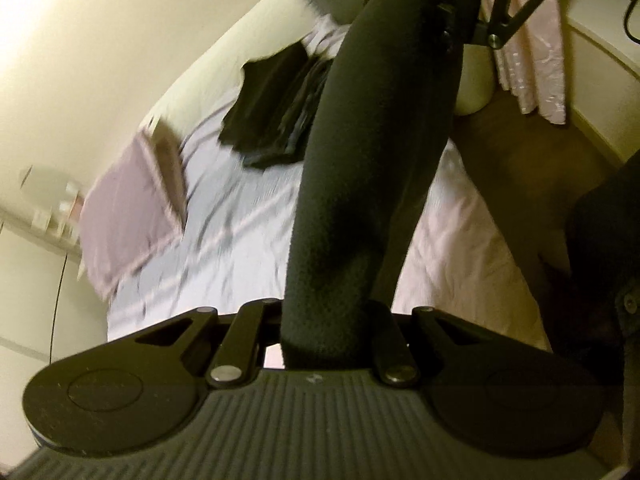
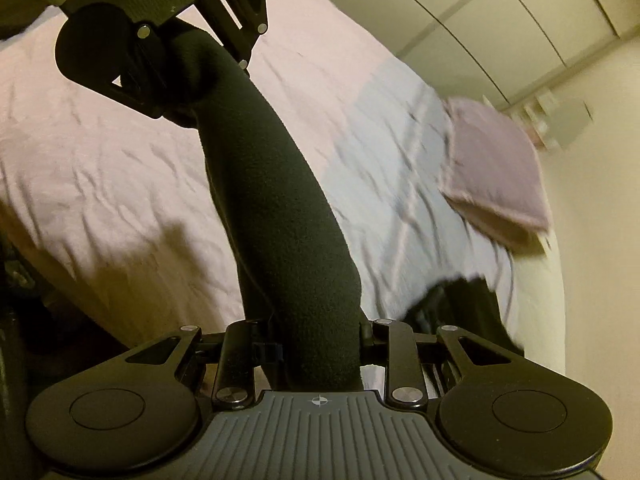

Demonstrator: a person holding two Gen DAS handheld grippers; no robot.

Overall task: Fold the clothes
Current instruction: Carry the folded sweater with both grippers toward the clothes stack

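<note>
**Black fleece strung between both hand-held grippers, above the bed**

A long roll of dark, fuzzy fleece garment (image 1: 360, 184) is clamped at both ends, so it's stretched taut in the air over the bed covered with a pale pink-and-lilac sheet (image 2: 100, 152). The left hand-held gripper (image 1: 320, 354) is closed on the near end of it; in the right wrist view the right hand-held gripper (image 2: 316, 376) is seen clenched on the opposite end. From either one, the garment's long axis runs straight out toward 12 o'clock, ending at the other gripper, so neither side can really be called nearer: it's shared equally.

A second pile of dark, crumpled clothing (image 1: 272, 116) is lying on the sheet at about 11 o'clock from the left hand-held gripper, with a flat lilac-pink pillow (image 1: 132, 208) off at 9 o'clock.

Whether the held piece is being lifted for a fold or carried mid-fold can't be settled from this. Everything is a bit motion-blurred too.
</note>
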